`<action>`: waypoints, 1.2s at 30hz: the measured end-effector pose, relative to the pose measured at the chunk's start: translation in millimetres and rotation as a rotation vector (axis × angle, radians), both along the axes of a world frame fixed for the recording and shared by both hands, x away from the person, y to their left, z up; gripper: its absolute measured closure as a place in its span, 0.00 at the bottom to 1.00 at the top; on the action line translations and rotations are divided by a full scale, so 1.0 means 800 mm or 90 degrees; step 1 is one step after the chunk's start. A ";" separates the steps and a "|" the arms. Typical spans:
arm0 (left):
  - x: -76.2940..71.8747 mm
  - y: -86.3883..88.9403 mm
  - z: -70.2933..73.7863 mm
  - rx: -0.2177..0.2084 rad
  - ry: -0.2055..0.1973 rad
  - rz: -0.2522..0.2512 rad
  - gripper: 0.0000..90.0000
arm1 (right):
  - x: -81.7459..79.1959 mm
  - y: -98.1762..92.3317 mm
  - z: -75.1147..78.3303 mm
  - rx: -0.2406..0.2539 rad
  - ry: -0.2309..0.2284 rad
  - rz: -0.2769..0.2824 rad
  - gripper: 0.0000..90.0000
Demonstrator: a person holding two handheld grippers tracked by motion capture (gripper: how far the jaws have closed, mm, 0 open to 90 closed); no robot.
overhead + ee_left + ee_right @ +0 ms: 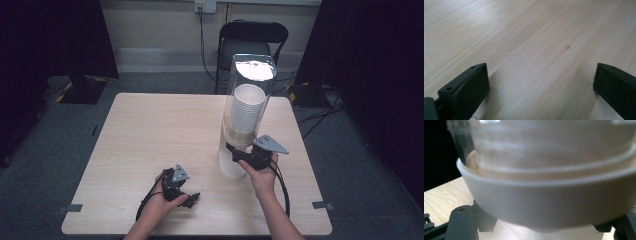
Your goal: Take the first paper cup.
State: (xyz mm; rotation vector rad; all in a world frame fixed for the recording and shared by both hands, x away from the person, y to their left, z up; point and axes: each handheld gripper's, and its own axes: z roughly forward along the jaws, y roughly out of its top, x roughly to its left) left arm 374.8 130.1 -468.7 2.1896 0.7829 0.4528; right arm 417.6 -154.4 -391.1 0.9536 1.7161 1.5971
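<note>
Presently, the work in hand centres on one tall clear plastic cup dispenser (248, 107) with a white cylindrical base, standing upright on the pale wooden table (150, 130) towards its right side. Inside the tube sits one stack of white paper cups (246, 110); the number of cups in it cannot be told, as the rims blur together. The right gripper (239, 154) is at the dispenser's lower section, where the white collar (544, 195) meets the base. In the right gripper view its two black jaws stand on either side of the narrow part beneath the collar, set wide; whether they press on it or merely flank it cannot be told from these pictures. The left gripper (189, 198) rests low on the table near the front edge, well apart from the dispenser, and in the left gripper view its jaws stand wide apart with only bare wood between them. By judgement, the step in hand is the reach to the dispenser's outlet to draw a cup from below, and no cup is yet free. The next move likely calls for the right jaws to close on the lowest cup's rim or wall and pull downward, gently, since thin paper crushes easily; the idle left gripper may need to steady the tube. One black folding chair (253, 37) stands beyond the table.
</note>
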 end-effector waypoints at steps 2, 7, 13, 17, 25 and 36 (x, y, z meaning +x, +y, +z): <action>0.000 0.000 0.000 0.000 0.000 0.000 0.00 | 0.001 0.001 0.000 -0.010 -0.012 0.000 0.27; 0.000 0.000 0.000 0.000 0.000 0.000 0.00 | 0.002 -0.001 0.000 -0.012 -0.019 -0.011 0.34; 0.000 0.000 0.000 0.000 0.000 0.001 0.00 | 0.001 0.003 -0.002 -0.004 -0.015 -0.027 0.34; 0.000 0.000 0.000 -0.001 0.000 0.001 0.00 | 0.001 0.007 -0.004 -0.005 -0.029 -0.041 0.35; 0.000 0.000 0.000 0.001 0.001 0.001 0.00 | -0.002 0.010 -0.003 -0.022 -0.033 -0.055 0.37; 0.000 0.000 -0.001 -0.007 -0.001 -0.002 0.00 | -0.005 0.012 -0.004 -0.047 -0.027 -0.074 0.39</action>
